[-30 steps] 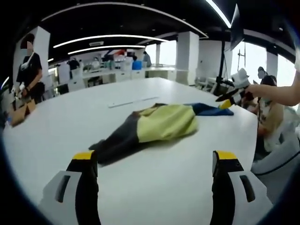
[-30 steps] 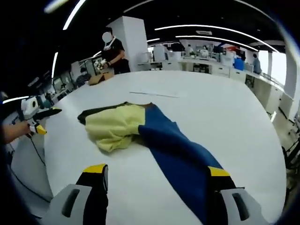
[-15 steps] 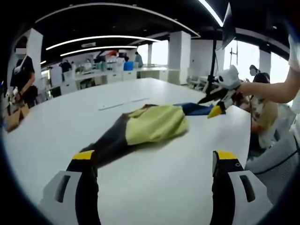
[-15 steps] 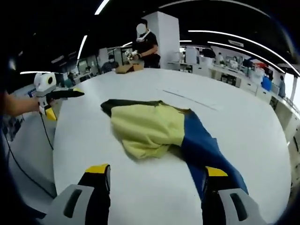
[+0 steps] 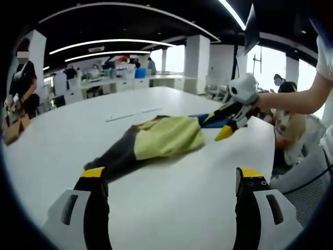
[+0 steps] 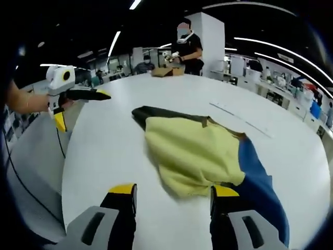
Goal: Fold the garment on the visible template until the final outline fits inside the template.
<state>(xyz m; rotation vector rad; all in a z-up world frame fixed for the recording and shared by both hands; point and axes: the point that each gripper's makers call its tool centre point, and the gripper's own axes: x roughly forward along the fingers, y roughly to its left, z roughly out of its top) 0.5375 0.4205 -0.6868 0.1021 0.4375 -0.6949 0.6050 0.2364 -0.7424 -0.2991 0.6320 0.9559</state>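
i had the right gripper (image 6: 173, 195), jaws apart and empty, at the garment's (image 6: 200, 153) blue end by the table (image 6: 104, 140) edge, its length running toward my open left gripper (image 5: 169, 182).

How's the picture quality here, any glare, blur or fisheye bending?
Left gripper view: the windows at upper right are blown out white, and the table edge bows with fisheye. Right gripper view: the ceiling light strips curve, the garment is sharp, the far room soft.
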